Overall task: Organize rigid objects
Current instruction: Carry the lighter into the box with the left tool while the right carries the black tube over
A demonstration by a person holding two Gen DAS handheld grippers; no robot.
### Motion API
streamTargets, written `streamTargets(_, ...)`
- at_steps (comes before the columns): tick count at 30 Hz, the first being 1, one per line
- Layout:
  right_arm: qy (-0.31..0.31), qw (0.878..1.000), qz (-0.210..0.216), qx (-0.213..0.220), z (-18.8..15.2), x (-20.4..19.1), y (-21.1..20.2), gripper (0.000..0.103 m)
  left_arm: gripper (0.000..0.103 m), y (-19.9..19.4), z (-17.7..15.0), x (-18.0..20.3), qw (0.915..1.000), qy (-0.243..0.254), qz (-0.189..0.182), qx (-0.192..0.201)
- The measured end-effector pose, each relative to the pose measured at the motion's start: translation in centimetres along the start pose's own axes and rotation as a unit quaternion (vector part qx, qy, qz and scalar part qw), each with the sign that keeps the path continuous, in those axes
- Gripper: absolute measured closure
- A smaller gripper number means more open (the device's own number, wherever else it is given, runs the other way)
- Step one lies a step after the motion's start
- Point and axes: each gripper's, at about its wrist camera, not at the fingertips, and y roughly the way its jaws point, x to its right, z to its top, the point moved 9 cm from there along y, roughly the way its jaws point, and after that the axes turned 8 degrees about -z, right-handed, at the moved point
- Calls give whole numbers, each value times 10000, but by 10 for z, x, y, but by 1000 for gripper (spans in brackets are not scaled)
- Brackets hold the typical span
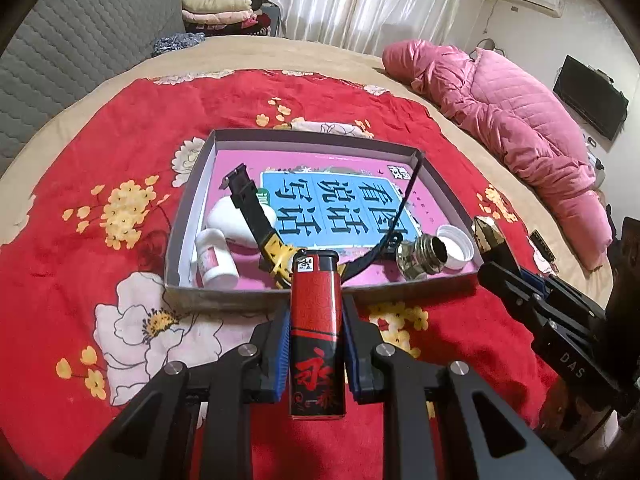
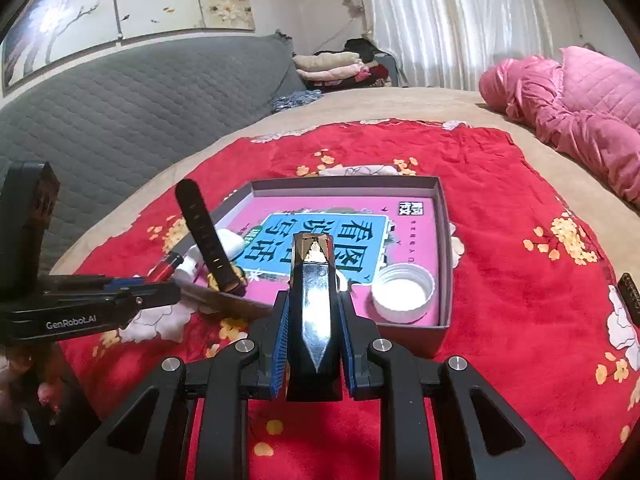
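The left gripper (image 1: 316, 344) is clamping a red and black plastic lighter (image 1: 317, 340) between its blue-padded fingers (image 1: 282, 356), the lighter standing lengthwise along them with its black cap pointing forward, just short of the near wall of a shallow grey cardboard box (image 1: 240, 298). The right gripper (image 2: 314, 344) is closed in the same way on a black faceted glossy bottle cap with a gold-tinted tip (image 2: 314, 304), which is hovering over the box's near wall.

The box is sitting on a red floral blanket (image 1: 80, 272) spread over a beige bed (image 1: 280, 50). Lining the box's floor is a pink and blue book with large Chinese characters (image 1: 340, 200). On it, at the left side, 1 small white pill bottle with a pink label (image 1: 214, 260) is lying beside a white rounded plastic object (image 1: 232, 220). A yellow-cased wristwatch with a black strap (image 1: 276, 254) is resting next to them, 1 strap end sticking up. Near the right corner, a clear glass bottle with a threaded open neck (image 1: 420, 256) is lying on its side, just beside an upturned white plastic screw lid (image 2: 402, 292).

Beyond the blanket, a pink quilted jacket (image 1: 520, 120) is lying on the bed's right side, and folded clothes (image 1: 220, 14) are stacked by the white curtains (image 1: 360, 0).
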Motion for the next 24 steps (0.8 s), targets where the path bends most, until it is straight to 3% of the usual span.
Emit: streamTargets(24, 46, 9999, -128, 6, 13, 19, 23, 80, 80, 23, 27, -3, 9999, 18, 107, 54)
